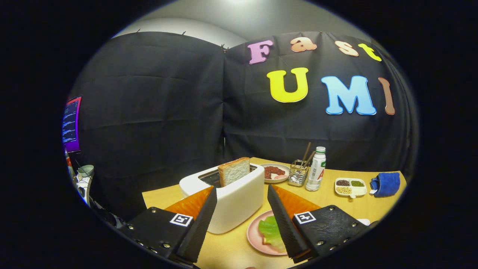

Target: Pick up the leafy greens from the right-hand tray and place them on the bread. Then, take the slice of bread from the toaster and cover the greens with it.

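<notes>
The gripper [242, 194] stands wide open with nothing held, its fingers flanking the glossy white box-shaped toaster [231, 201], from whose top slot a pale, brown-crusted slice of bread [234, 171] stands upright. Just right of the toaster, a crinkled green lettuce leaf [272, 231] already lies on bread on a round pink plate [254, 235]. The slice in the toaster looks light, spongy and easily crushed, so it wants a gentle pinch across its faces near the exposed upper crust.

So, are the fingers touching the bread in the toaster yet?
Apart. Gripper view: the open fingers straddle the toaster, below the bread.
</notes>
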